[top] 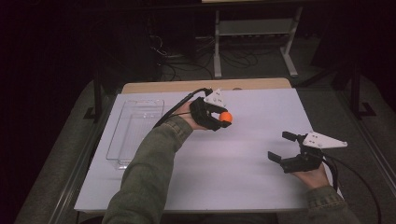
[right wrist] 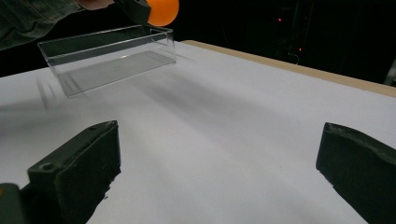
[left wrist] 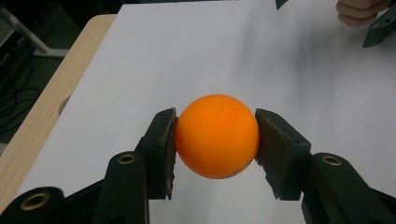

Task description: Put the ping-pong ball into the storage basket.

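Note:
An orange ball [top: 226, 117] is held above the white table sheet [top: 252, 140], with my left gripper [top: 223, 116] shut on it. In the left gripper view the ball [left wrist: 216, 136] sits squeezed between both black pads [left wrist: 164, 149]. The ball [right wrist: 161, 11] also appears at the top of the right gripper view, above the clear box. My right gripper [top: 281, 146] hovers over the right part of the sheet, jaws wide apart with nothing between them; its fingers [right wrist: 79, 172] frame bare white sheet.
A clear plastic box [top: 135, 130] lies empty on the left side of the sheet, also seen as box [right wrist: 107, 58]. A wooden table edge [top: 205, 85] runs along the back. A metal shelf frame [top: 254, 32] stands beyond on the dark floor.

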Available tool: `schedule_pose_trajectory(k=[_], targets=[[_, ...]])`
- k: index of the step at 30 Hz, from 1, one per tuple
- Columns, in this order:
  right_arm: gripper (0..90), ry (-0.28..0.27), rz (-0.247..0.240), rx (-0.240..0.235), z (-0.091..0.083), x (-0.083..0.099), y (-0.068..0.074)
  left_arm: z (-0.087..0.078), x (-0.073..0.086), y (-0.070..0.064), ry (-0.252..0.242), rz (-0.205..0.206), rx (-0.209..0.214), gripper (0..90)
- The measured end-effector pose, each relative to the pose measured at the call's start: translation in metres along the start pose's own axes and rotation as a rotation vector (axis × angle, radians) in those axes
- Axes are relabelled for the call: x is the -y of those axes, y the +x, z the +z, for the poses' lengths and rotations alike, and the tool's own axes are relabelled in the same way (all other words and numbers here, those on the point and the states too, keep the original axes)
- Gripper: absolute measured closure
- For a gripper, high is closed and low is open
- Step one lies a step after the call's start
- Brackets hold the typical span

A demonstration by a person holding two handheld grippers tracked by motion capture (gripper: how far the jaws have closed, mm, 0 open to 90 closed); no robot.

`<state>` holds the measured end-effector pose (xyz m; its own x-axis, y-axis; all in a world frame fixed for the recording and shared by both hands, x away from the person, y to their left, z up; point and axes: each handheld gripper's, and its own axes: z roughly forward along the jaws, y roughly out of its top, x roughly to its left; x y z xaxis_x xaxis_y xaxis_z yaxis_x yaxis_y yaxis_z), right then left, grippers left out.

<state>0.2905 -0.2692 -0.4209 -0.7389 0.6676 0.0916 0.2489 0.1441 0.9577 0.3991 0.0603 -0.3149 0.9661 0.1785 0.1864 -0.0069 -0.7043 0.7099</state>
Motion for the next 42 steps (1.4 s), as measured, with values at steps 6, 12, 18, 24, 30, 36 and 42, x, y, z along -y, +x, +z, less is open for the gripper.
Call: schedule_pose_trajectory(k=[6,12,18,24,30,36,42], targets=[[0.0,0.002,0.002,0.001,0.000,0.000,0.000,-0.010,0.005,0.000,0.004,-0.004,-0.015,50.3],[0.0,0.002,0.002,0.000,0.000,0.000,0.000,-0.020,0.010,-0.001,-0.007,-0.007,-0.028,50.3],[0.0,0.003,0.003,-0.001,0.000,0.000,0.000,-0.028,0.017,-0.001,0.002,-0.016,-0.038,50.3],[0.0,0.005,0.002,-0.001,0.001,0.001,0.000,-0.035,0.021,-0.002,0.005,-0.021,-0.047,50.3],[0.0,0.007,0.004,-0.002,0.001,0.001,0.000,-0.044,0.022,-0.003,0.002,-0.022,-0.058,50.3],[0.0,0.008,0.003,-0.003,0.001,0.001,0.000,-0.050,0.026,-0.003,0.004,-0.029,-0.069,50.3],[0.0,0.013,0.003,-0.002,0.001,0.001,0.000,-0.056,0.033,-0.003,0.005,-0.043,-0.074,50.3]])
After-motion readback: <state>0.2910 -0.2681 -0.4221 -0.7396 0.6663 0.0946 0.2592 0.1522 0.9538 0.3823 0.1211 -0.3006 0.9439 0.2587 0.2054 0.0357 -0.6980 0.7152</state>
